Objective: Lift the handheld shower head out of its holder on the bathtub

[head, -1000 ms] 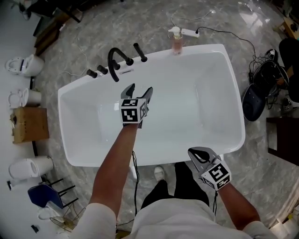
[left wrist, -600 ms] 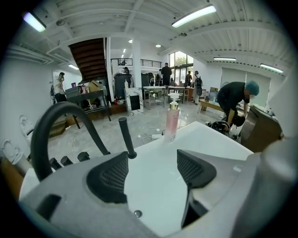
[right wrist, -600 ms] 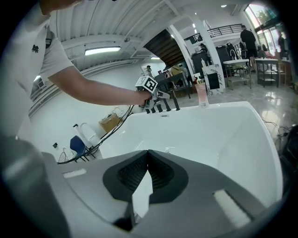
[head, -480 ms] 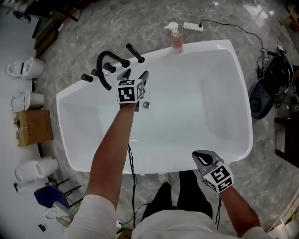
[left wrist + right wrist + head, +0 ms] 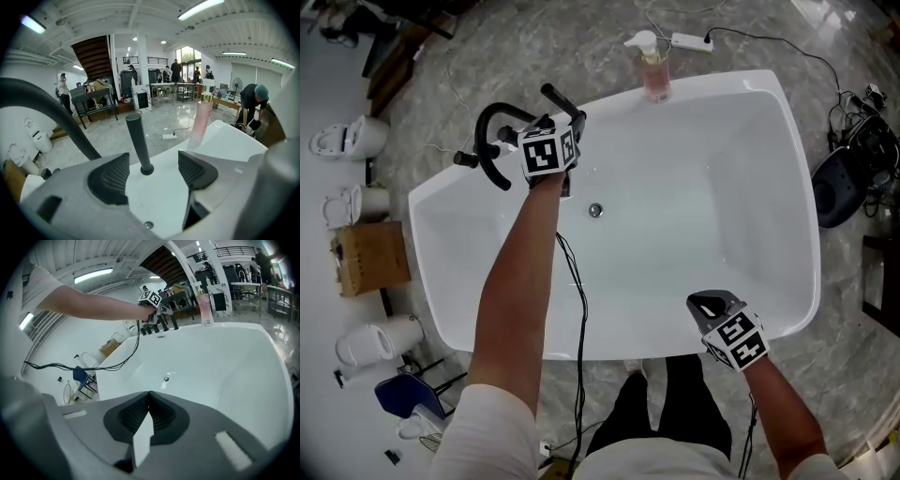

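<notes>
The handheld shower head (image 5: pixel 555 96) is a black rod standing in its holder (image 5: pixel 146 169) on the far left rim of the white bathtub (image 5: pixel 450 309). My left gripper (image 5: pixel 561 122) is stretched out to it. In the left gripper view the rod (image 5: pixel 137 138) stands upright between the open jaws of that gripper (image 5: pixel 152 173), and neither pad touches it. My right gripper (image 5: pixel 709 302) hovers over the tub's near rim. In its own view the right gripper (image 5: pixel 149 401) is shut with nothing in it.
A black arched faucet spout (image 5: pixel 487 131) and knobs (image 5: pixel 464 159) stand just left of the shower head. A pink pump bottle (image 5: pixel 654 80) sits on the far rim. The drain (image 5: pixel 595 210) lies in the tub floor. Toilets (image 5: pixel 347 136) and a cardboard box (image 5: pixel 367 258) stand at left.
My left gripper has moved from over the middle of the tub out to the far left rim, so the shower head is now between its jaws. The right gripper has sunk a little by the near rim.
</notes>
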{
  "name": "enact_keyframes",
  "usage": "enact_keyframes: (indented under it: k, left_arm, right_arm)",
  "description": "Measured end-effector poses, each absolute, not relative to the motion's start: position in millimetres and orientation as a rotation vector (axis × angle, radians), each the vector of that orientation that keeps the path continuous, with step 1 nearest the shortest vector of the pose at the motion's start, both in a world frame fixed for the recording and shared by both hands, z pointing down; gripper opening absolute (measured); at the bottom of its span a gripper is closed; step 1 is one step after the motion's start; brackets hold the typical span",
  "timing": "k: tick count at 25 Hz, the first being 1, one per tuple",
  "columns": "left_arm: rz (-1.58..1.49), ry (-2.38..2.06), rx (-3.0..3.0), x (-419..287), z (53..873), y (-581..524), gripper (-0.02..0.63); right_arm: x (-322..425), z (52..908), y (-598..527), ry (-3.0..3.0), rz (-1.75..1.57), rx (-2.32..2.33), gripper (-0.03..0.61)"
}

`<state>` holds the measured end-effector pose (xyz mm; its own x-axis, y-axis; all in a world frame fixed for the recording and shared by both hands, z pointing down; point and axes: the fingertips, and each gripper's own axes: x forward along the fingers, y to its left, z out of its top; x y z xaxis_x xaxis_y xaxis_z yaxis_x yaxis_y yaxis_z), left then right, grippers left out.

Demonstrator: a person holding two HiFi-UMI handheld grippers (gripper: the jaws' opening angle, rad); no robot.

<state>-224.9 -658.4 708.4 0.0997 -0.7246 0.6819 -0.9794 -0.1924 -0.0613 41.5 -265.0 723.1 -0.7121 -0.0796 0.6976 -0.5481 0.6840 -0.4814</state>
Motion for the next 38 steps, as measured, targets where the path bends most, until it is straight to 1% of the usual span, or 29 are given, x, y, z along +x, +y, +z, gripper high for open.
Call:
enact_keyframes:
  k: [5, 10, 14, 19, 23, 24, 25, 29, 38]
  left_arm:
    - [0.857, -1.697, 1.947, -235.8, 719.6, -681.3, 0.333]
    - [0.867, -1.7, 1.917, -240.9, 735.1, -701.9, 0.324]
    - [0.834, -1.741, 1.872, -250.1, 739.8, -715.2, 0.288]
    - [0.846, -1.747, 1.867, -249.3, 746.7, -721.8, 0.274]
    - [0.917, -1.757, 1.867, -248.2, 755.7, -721.3, 0.227]
    - [0.934, -1.761, 1.862, -248.6, 757.2, -721.8, 0.182]
    - [0.943, -1.766, 1.855, -249.8, 757.4, -722.3, 0.157]
    - [0.939, -1.773, 1.867, -244.4, 753.5, -720.6, 0.144]
    - [0.861, -1.807, 1.931, -239.0, 723.4, -700.9, 0.143]
  right_arm:
    - [35.7, 751.5, -273.4, -2.188, 0.892, 0.445, 0.014]
    - [35.6, 769.4, -252.9, -2.161, 0.912, 0.389, 0.014]
    - [45.3, 782.9, -237.7, -2.133, 0.944, 0.382, 0.014]
    - [58.5, 787.5, -229.9, -2.126, 0.973, 0.406, 0.014]
    - [61.9, 787.9, -225.2, -2.13, 0.984, 0.408, 0.014]
    - [62.3, 788.3, -224.4, -2.132, 0.984, 0.41, 0.014]
    - [62.2, 788.7, -223.8, -2.135, 0.984, 0.413, 0.014]
    - [61.8, 792.3, -221.7, -2.14, 0.984, 0.427, 0.014]
    - [48.1, 776.4, -221.3, -2.168, 0.953, 0.416, 0.014]
